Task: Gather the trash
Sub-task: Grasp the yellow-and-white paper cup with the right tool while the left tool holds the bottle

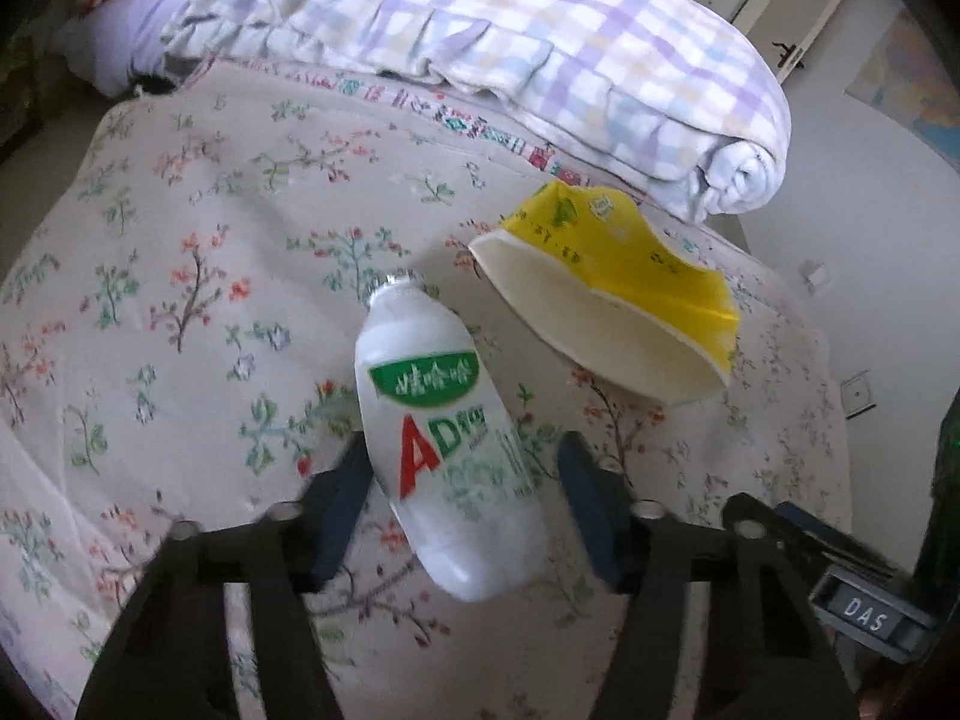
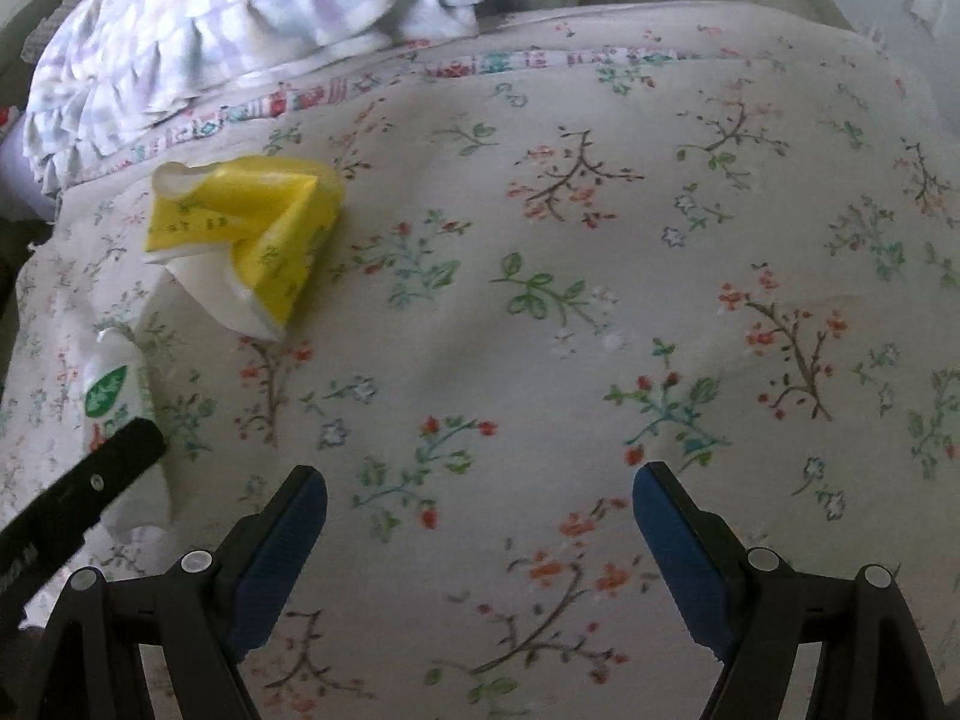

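Observation:
A white plastic drink bottle (image 1: 444, 450) with a green and red label lies on the floral bedsheet (image 1: 180, 276), neck pointing away. My left gripper (image 1: 465, 456) is open, its blue-padded fingers (image 1: 342, 498) on either side of the bottle's lower body with gaps on both sides. A crushed yellow and white paper cup (image 1: 606, 294) lies just beyond, to the right. In the right wrist view the cup (image 2: 252, 240) lies far left and the bottle (image 2: 117, 396) shows at the left edge. My right gripper (image 2: 480, 510) is open and empty over bare sheet.
A rolled checked quilt (image 1: 540, 54) lies along the far side of the bed, also in the right wrist view (image 2: 210, 18). The bed's edge and a white wall with sockets (image 1: 858, 396) are to the right. A lilac pillow (image 1: 126, 42) sits at the far left.

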`<move>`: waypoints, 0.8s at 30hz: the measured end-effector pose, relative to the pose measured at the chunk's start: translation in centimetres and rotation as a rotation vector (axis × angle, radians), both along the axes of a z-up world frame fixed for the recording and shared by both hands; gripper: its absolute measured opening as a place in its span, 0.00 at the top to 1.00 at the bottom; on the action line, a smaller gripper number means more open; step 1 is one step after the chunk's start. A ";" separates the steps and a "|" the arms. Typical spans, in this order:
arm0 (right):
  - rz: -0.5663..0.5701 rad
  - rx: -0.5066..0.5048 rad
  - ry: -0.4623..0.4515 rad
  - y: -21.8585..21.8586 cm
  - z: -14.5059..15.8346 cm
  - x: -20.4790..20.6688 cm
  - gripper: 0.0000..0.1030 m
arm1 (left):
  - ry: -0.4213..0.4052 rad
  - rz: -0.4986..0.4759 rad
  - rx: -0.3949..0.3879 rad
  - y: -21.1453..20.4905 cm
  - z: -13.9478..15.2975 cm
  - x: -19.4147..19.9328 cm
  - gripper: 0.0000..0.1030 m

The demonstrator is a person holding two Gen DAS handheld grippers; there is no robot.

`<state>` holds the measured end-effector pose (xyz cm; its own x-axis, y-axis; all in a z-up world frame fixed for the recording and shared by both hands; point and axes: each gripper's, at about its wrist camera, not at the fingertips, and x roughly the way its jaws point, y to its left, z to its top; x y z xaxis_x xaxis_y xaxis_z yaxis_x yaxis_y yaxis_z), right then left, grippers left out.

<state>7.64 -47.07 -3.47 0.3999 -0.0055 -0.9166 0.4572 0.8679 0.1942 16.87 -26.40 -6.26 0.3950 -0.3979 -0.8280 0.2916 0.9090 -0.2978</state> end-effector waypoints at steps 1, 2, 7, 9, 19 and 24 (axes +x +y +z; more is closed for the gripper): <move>0.005 -0.008 -0.004 -0.1 0.0 0.1 0.15 | 0.000 -0.005 0.005 -0.1 -0.1 0.2 0.61; 0.014 -0.015 -0.015 -0.1 0.1 0.3 0.15 | 0.002 -0.006 0.003 -0.1 -0.2 0.3 0.69; 0.092 -0.050 -0.084 0.4 1.0 1.8 0.15 | 0.008 -0.008 -0.020 0.9 0.6 0.7 0.78; 0.149 -0.091 -0.115 1.2 1.6 2.6 0.15 | -0.005 -0.012 -0.023 1.4 1.2 0.7 0.78; 0.254 -0.132 -0.170 2.9 2.1 5.8 0.15 | -0.029 0.004 -0.017 3.8 2.5 0.8 0.80; 0.177 -0.024 -0.229 2.2 2.5 7.5 0.16 | -0.026 0.030 -0.021 5.1 2.8 1.0 0.80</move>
<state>15.16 -44.91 -0.99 0.5931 0.0621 -0.8027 0.2451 0.9358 0.2535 17.90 -21.29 -3.50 0.4284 -0.4022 -0.8091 0.2718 0.9114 -0.3091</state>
